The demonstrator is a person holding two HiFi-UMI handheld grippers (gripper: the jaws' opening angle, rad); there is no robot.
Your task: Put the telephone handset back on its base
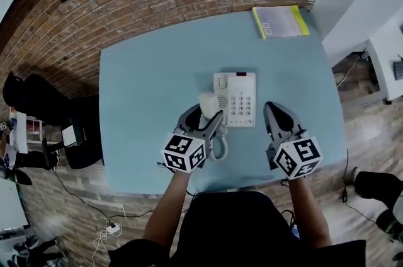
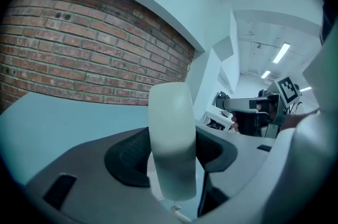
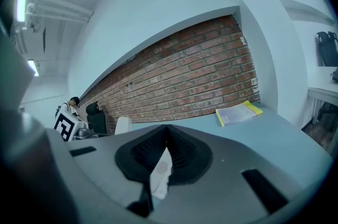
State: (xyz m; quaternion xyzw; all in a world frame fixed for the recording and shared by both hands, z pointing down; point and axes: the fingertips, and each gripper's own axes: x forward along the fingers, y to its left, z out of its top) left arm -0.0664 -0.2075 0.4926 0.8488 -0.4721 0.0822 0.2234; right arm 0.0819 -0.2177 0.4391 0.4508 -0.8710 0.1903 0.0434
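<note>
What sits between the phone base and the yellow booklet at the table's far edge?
Nothing: the head view shows only bare table between base and booklet.

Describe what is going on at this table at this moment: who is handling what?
A person works over a blue table with a gripper in each hand. The left gripper is clamped on the white telephone handset, holding it raised at the left side of the phone base, not yet seated. Its coiled cord trails below. The right gripper is shut and empty, just off the base's right edge.
</note>
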